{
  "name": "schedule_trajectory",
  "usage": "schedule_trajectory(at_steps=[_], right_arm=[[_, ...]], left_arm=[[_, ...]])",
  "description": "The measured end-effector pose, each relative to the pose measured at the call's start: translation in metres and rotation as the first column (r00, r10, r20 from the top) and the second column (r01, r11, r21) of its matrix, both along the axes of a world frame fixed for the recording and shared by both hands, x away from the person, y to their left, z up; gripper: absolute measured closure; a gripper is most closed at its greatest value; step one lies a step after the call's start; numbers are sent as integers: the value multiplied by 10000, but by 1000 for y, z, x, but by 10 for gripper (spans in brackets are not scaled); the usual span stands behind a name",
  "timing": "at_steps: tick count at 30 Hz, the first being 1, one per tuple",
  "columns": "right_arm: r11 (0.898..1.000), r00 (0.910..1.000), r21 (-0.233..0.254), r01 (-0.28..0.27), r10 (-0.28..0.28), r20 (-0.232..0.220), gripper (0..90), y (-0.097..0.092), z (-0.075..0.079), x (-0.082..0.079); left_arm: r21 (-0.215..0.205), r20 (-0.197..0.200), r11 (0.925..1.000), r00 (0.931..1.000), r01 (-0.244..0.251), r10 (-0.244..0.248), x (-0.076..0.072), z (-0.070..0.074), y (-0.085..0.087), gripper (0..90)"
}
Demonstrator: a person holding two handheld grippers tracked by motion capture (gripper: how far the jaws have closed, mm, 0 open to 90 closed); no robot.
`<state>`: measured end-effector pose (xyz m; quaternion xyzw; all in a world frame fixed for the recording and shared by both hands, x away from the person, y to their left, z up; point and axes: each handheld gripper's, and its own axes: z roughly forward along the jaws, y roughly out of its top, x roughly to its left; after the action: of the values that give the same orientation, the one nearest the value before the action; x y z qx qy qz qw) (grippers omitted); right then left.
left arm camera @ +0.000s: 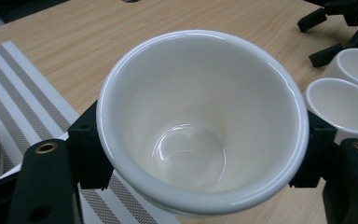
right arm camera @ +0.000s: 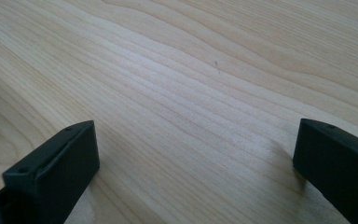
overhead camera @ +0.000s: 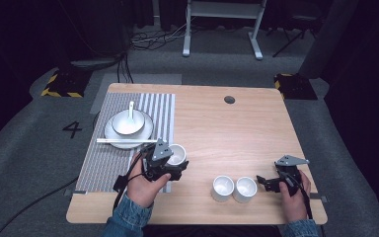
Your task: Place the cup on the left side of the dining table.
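We've got the cup point(left arm camera: 200, 121) pinched in our left tool point(overhead camera: 170, 163), at the placemat's point(overhead camera: 108, 163) 3 o'clock edge. Two more cups point(overhead camera: 234, 188) wait on the desk point(overhead camera: 217, 128) near our right tool point(overhead camera: 264, 182), jaws spread, empty. Plate w/ bowl point(overhead camera: 127, 123) at 11 o'clock; nothing blocks.

Left hand-held gripper point(left arm camera: 200, 154) clamps a white cup point(left arm camera: 200, 121) above the striped mat point(left arm camera: 23, 88)

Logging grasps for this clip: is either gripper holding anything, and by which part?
The left gripper holds a white cup, jaws on opposite sides of its outer wall below the rim. The right gripper is open, holding nothing.
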<state>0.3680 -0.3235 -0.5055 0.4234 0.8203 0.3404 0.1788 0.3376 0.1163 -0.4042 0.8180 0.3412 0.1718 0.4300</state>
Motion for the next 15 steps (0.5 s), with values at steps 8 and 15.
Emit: schedule_trajectory(at_steps=[8, 15], right_arm=[[10000, 10000, 2, 1, -1, 1, 3, 0, 0, 0], [10000, 10000, 1, 1, -1, -4, 3, 0, 0, 0]], left_arm=[[-113, 98, 9987, 9988, -488, 489, 8, 4, 12, 263], [-242, 136, 9941, 9943, -1055, 1058, 17, 4, 22, 263]])
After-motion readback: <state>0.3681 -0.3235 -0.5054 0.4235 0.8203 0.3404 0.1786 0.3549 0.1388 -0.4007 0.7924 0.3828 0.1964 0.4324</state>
